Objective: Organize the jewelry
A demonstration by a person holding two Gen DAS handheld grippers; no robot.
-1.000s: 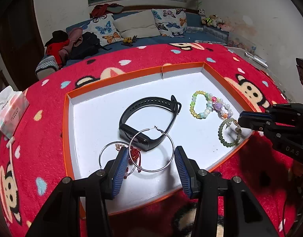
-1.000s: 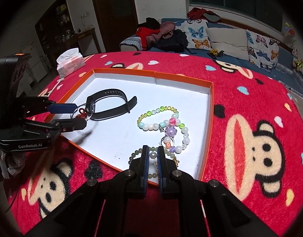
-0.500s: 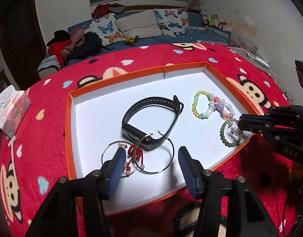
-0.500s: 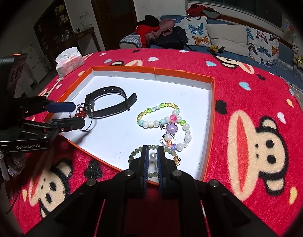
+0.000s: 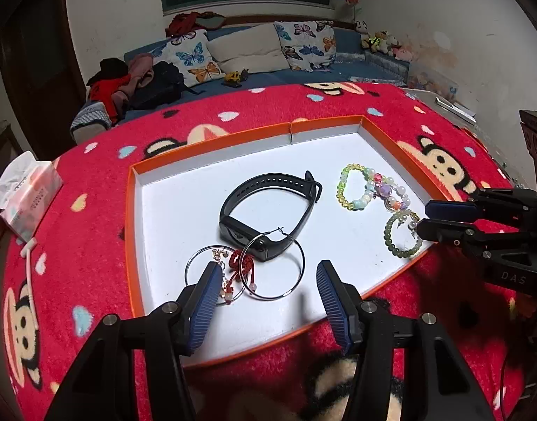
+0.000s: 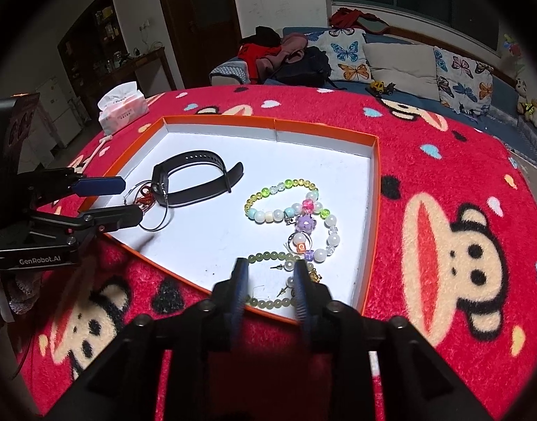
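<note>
An orange-rimmed white tray (image 5: 212,140) holds the jewelry. My left gripper (image 5: 268,270) hangs open over its near edge. A large silver hoop (image 5: 301,263) lies between its fingers, untouched, leaning on a black watch band (image 5: 268,210). Beside them are a smaller hoop (image 5: 187,266) and a red knot charm (image 5: 242,263). My right gripper (image 6: 270,270) is over the tray's near corner with its jaws opening. A pearl stud (image 6: 289,264) lies loose between the pads, inside a green bead bracelet (image 6: 268,256). A colourful bead bracelet (image 6: 286,210) lies just beyond.
The tray rests on a red monkey-print blanket (image 5: 93,182). A tissue pack (image 5: 26,196) and a thin white stick (image 5: 28,263) lie to the tray's left. A sofa with butterfly cushions (image 5: 247,49) stands behind. Each gripper shows at the edge of the other's view.
The right jaws, nearly shut around the pearl stud before, have parted and the stud lies in the tray. The left jaws widened a little and the big hoop settled lower.
</note>
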